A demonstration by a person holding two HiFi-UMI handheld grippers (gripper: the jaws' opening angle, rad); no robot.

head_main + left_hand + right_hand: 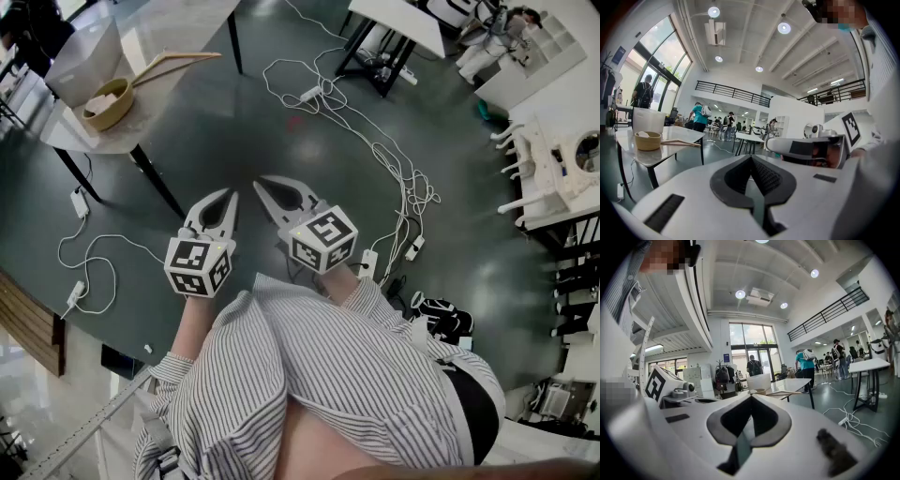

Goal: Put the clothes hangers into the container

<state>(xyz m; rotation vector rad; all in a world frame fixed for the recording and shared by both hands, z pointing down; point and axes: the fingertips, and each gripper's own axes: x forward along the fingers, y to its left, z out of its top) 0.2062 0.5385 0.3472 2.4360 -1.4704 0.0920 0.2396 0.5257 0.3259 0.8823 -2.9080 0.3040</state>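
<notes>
Wooden clothes hangers [175,63] lie on a grey table [159,33] at the far left, beside a wooden bowl [106,102] and a translucent container [84,56]. My left gripper [229,194] and right gripper [260,181] hang side by side over the dark floor, well short of that table, both shut and empty. In the left gripper view the shut jaw tips [751,157] point past the table, with the hangers [679,142], bowl [648,140] and container [648,122] at left. In the right gripper view the jaws [751,397] are shut; the container [758,381] and hangers [783,392] lie ahead.
White cables [375,141] and power strips snake over the floor ahead and to the right. More tables [403,19] stand at the back, and white furniture [553,159] at the right. People [699,117] walk in the distance.
</notes>
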